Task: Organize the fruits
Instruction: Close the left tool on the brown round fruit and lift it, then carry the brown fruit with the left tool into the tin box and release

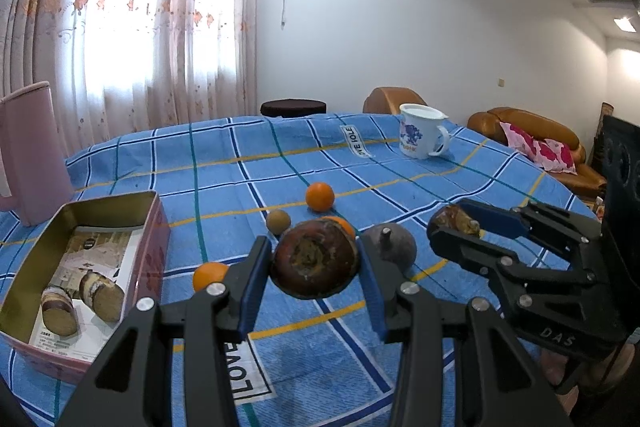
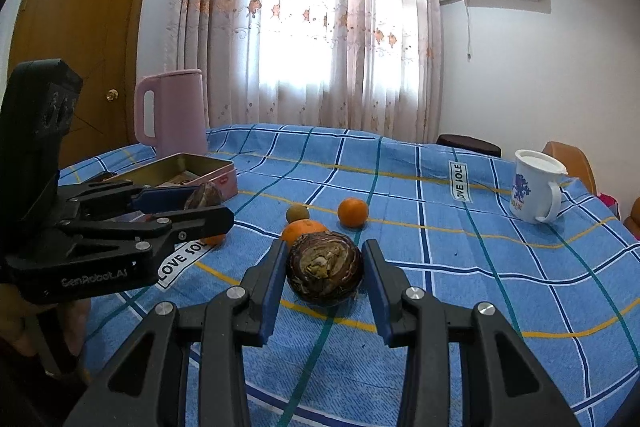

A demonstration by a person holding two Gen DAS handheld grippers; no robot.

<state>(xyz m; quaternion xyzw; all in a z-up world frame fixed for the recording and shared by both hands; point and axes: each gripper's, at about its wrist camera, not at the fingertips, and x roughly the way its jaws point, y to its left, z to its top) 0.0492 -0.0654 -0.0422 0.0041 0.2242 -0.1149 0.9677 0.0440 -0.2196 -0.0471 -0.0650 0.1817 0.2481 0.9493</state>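
the table (image 1: 400,367) under its blue checked cloth carries everything. at its far left stands a pink jug (image 1: 32,155), upright, handle on the side away from the window. next down in size is the open pink tin (image 1: 156,251), its long axis running away from the left wrist camera, with two cut brown-skinned pieces (image 1: 80,301) lying on a printed sheet inside. a white mug (image 1: 422,135) stands upright far off, handle to the right.

the left gripper (image 1: 316,267) is clamped on a dark round fruit (image 1: 316,259), blue pads pressing both its sides, held just above the cloth; the fruit's scarred flat end faces back at the camera. the right gripper (image 2: 324,269) likewise grips a second dark fruit (image 2: 325,269), its pale, crinkled end turned to its own camera; seen from the left view, this gripper points leftward across the table, toward the tin.

a grey-purple fruit (image 1: 394,247) sits on the cloth between the two, its stub of stem upright. three oranges lie near: one farther back (image 1: 320,197), one half hidden behind the left-held fruit (image 1: 342,225), one by the left finger (image 1: 208,275). smallest is a tan round fruit (image 1: 278,221), beside the middle orange.
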